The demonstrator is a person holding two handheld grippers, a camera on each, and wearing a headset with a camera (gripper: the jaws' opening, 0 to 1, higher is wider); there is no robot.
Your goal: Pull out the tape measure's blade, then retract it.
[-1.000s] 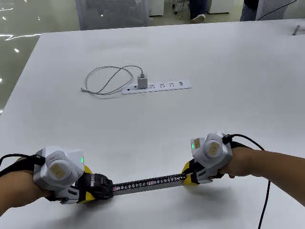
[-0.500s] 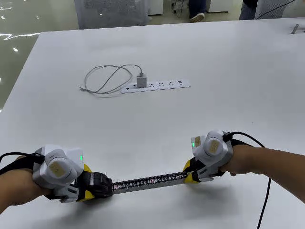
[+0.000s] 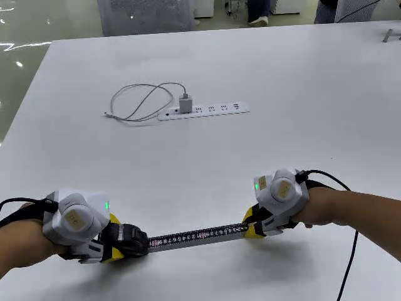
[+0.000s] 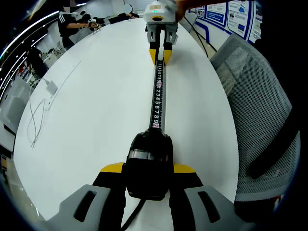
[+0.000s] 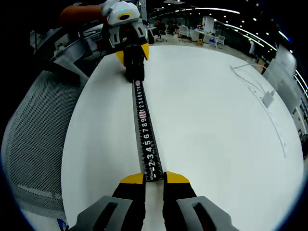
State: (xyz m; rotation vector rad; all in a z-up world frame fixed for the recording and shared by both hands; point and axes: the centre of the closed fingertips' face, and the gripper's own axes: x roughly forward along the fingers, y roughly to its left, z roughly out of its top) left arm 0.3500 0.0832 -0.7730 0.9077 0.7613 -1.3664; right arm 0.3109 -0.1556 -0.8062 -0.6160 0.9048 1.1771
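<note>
Two-handed, holds the tape measure (image 3: 130,242) low at the near side of the white bench (image 3: 263,144), left claw (image 4: 149,169) clamped around its black housing, right claw (image 5: 154,179) pinched onto the tip of the blade (image 3: 195,236), stretched straight between them, power strip (image 3: 207,110) well beyond.

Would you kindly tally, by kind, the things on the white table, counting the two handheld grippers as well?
Grippers: 2 (left gripper, right gripper)
Tape measure: 1
Power strip: 1
Charger with cable: 1
Total: 5
Not counted: a small item at the table's far right edge, too small to identify.
</note>
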